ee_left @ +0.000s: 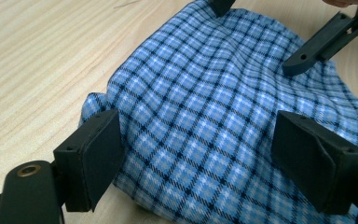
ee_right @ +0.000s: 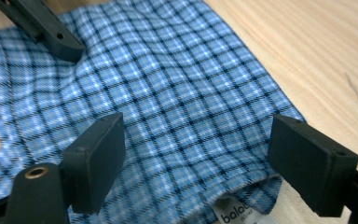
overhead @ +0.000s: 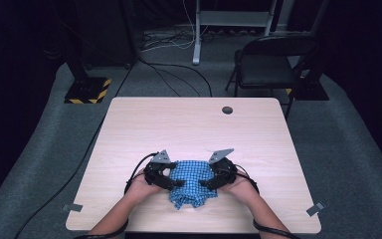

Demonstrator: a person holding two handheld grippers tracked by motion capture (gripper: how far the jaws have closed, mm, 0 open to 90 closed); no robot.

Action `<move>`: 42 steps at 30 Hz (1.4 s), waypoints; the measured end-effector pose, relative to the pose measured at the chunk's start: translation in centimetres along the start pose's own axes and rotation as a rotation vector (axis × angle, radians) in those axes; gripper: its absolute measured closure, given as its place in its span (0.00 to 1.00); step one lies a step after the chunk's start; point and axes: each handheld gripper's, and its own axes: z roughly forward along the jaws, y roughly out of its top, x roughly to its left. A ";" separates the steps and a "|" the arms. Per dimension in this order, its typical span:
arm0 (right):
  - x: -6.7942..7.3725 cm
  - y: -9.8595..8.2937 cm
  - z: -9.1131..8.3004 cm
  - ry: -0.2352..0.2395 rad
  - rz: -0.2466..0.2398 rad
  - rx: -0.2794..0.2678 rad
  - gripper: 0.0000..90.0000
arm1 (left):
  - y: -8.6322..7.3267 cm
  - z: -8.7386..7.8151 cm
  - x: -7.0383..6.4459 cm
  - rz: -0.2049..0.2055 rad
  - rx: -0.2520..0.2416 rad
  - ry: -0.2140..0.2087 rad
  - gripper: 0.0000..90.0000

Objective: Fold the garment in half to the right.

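Observation:
A blue checked cloth (overhead: 191, 183) lies bunched on the wooden table (overhead: 194, 124) near its front edge. My left gripper (overhead: 175, 183) rests at the cloth's left side and my right gripper (overhead: 206, 182) at its right side, facing each other. In the left gripper view the cloth (ee_left: 214, 121) spreads between wide-open jaws of the left gripper (ee_left: 209, 163), with nothing pinched. In the right gripper view the cloth (ee_right: 168, 112) lies flat under the open right gripper (ee_right: 200, 163), and a white label (ee_right: 237, 214) shows at its near hem. The other gripper's finger (ee_right: 51, 32) presses on the cloth farther off.
A round cable hole (overhead: 227, 110) sits near the table's far edge. Tape marks (overhead: 72, 207) (overhead: 316, 209) lie at the front corners. A black chair (overhead: 271, 64) and a stand base with hazard stripes (overhead: 87, 90) are on the floor beyond.

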 end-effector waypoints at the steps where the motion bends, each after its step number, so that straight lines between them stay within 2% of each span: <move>1: 0.2 0.1 -0.2 0.000 -0.004 -0.008 0.19 | 0.1 -0.1 -0.1 0.006 0.001 0.003 0.18; 4: 1.0 0.5 -0.8 0.013 -0.024 -0.028 0.19 | 0.3 -0.5 -0.8 0.032 -0.001 0.005 0.17; 6: 1.9 0.7 -1.0 0.029 -0.054 -0.040 0.19 | 0.4 -0.7 -1.4 0.050 0.001 0.007 0.17; 11: 4.0 1.0 -0.8 0.078 -0.112 -0.040 0.19 | 0.6 -1.1 -2.3 0.085 0.002 0.018 0.17; 14: 4.9 0.9 -0.3 0.099 -0.128 -0.026 0.20 | 0.8 -1.8 -2.5 0.081 -0.024 0.013 0.19; 16: 5.2 0.8 0.1 0.107 -0.136 -0.016 0.20 | 0.9 -2.1 -2.7 0.079 -0.039 -0.009 0.19; 19: 5.3 0.5 0.5 0.102 -0.139 0.002 0.20 | 0.8 -1.9 -3.1 0.094 -0.026 -0.030 0.19; 23: 5.1 0.0 0.7 0.092 -0.134 0.013 0.21 | 0.3 -0.9 -3.3 0.117 0.020 -0.066 0.19; 30: 4.4 -1.0 0.9 0.103 -0.102 0.010 0.22 | -0.1 -0.5 -3.2 0.127 0.048 -0.065 0.19; 33: 4.3 -1.2 1.0 0.101 -0.106 0.012 0.22 | -0.3 -0.1 -3.4 0.148 0.068 -0.051 0.20; 38: 4.3 -1.5 1.3 0.101 -0.103 0.012 0.23 | -0.5 0.1 -3.2 0.139 0.069 -0.059 0.20; 42: 4.3 -1.6 1.4 0.102 -0.098 0.011 0.24 | -0.6 0.3 -3.4 0.161 0.079 -0.044 0.20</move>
